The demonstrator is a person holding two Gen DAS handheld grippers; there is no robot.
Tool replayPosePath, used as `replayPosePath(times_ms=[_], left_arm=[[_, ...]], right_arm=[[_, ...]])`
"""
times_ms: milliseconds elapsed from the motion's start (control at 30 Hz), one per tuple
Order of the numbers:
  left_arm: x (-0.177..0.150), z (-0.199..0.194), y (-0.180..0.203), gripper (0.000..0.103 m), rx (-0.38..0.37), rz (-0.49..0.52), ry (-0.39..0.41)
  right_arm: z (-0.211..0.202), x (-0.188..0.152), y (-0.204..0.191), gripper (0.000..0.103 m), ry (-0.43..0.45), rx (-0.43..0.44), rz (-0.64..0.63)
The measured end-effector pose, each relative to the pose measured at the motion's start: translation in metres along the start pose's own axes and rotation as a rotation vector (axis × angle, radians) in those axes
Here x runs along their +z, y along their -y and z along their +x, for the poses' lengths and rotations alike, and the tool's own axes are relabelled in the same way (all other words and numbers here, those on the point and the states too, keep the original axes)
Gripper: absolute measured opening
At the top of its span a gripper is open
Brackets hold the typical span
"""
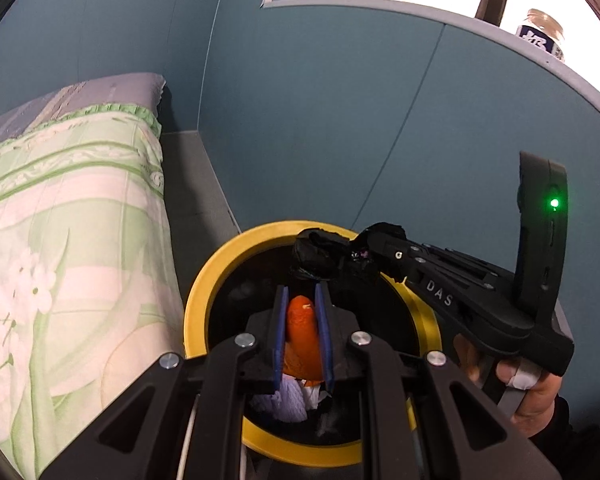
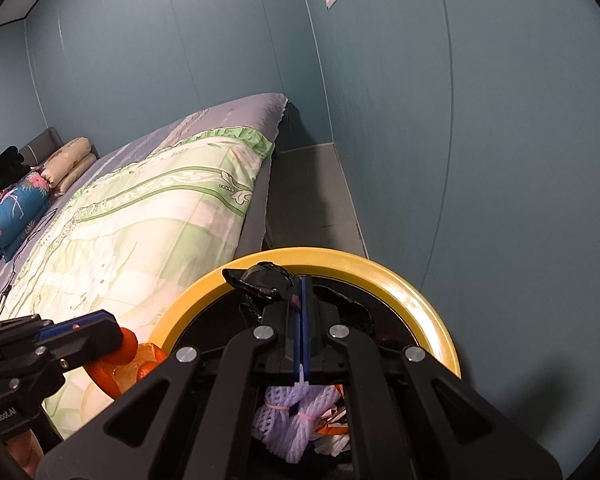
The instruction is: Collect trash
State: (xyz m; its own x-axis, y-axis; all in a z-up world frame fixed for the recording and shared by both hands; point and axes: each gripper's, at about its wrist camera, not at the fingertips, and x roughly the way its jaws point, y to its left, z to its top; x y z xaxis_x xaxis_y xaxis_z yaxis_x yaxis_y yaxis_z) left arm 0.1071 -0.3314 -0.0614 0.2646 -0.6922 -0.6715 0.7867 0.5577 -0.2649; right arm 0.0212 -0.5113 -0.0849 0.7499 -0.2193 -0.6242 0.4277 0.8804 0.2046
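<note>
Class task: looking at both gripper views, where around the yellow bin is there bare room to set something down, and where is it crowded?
Free: the grey floor strip between bed and blue wall, beyond the bin. Crowded: the bin mouth, with both grippers, black bag and orange peel.

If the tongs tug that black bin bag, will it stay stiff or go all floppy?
Probably floppy: the black bin bag bunches into crinkly folds where the right tongs pinch it. Likely light and thin, so it might tear. Its glossy surface looks a bit slippery.

Bin (image 1: 204,292) floor under trash, bottle (image 1: 542,34) top past frame edge, both unseen
</note>
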Motion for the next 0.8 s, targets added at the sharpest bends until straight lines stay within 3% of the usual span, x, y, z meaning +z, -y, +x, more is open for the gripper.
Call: replayPosePath(times_ms=[233, 267, 333, 800], left_arm=[[0.0, 0.01, -0.011, 0.018, -0.02, -0.06, -0.043], [0.0, 0.009, -0.011, 0.022, -0.018, -0.061, -0.04], [-0.001, 0.004, -0.012, 0.039, -0.011, -0.065, -0.028], [0.001, -0.042, -0.041, 0.04, 0.06, -0.107, 0.022]], right_arm=[[0.005, -0.001, 0.005, 0.001, -0.022, -0.003, 0.033], [0.006, -0.001, 0.006, 0.001, -0.024, -0.007, 0.039], [0.006, 0.0, 0.008, 0.001, -0.023, -0.018, 0.048], [0.007, 0.004, 0.006, 0.002, -0.052, -0.022, 0.066]])
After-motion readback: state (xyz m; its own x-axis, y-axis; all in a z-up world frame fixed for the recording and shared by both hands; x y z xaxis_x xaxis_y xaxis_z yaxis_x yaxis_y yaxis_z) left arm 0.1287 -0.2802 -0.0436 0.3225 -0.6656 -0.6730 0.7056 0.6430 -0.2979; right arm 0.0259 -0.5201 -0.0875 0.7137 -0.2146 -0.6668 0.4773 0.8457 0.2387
